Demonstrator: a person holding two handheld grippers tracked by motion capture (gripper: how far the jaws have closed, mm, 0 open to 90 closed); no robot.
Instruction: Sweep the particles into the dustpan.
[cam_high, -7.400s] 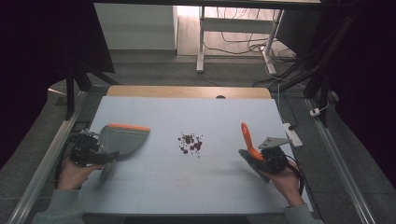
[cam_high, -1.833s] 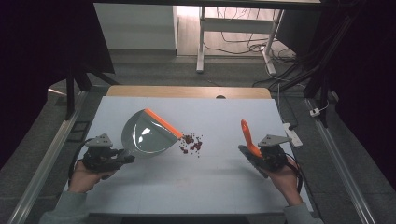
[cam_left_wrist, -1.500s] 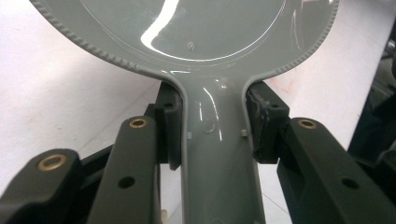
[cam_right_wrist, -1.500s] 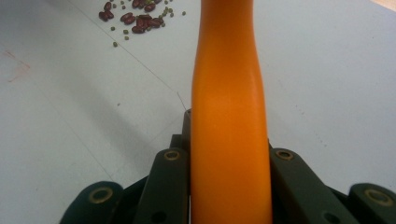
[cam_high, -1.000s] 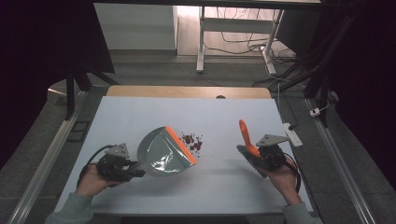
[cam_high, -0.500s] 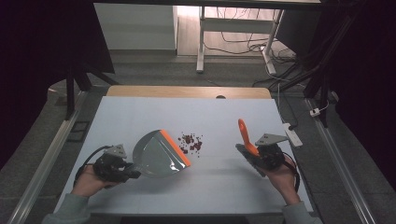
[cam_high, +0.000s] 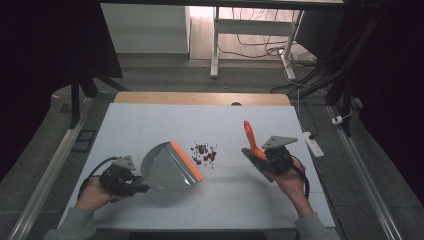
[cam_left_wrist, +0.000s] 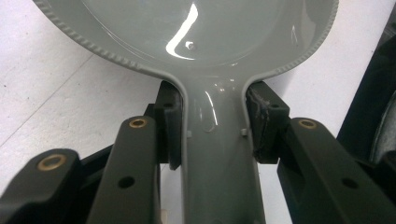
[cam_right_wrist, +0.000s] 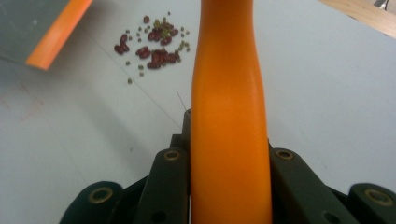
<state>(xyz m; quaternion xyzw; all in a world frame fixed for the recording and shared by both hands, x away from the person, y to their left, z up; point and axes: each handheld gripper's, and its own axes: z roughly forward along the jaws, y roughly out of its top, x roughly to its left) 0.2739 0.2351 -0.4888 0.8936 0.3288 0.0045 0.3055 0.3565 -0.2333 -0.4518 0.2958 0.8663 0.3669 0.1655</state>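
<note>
A grey dustpan (cam_high: 167, 170) with an orange lip (cam_high: 186, 161) lies low over the white table (cam_high: 150, 120), its lip facing a small pile of red and green beans (cam_high: 204, 153). My left gripper (cam_high: 131, 182) is shut on the dustpan handle (cam_left_wrist: 215, 154), with the pads (cam_left_wrist: 170, 126) pressing on both sides. To the right of the beans, my right gripper (cam_high: 260, 157) is shut on an orange brush handle (cam_high: 249, 135) that points up and away. The right gripper view has the brush handle (cam_right_wrist: 229, 116) in front, the beans (cam_right_wrist: 154, 46) beyond it and the dustpan lip (cam_right_wrist: 58, 32) at top left.
A wooden strip (cam_high: 200, 97) runs along the table's far edge. A white power strip (cam_high: 314, 142) lies off the right side. Metal rails (cam_high: 60, 160) flank the table, and desk legs and cables stand on the floor beyond.
The dustpan has tipped down from a raised tilt and settled lower, lip toward the beans. The right gripper with the brush has shifted a little left toward the pile.
</note>
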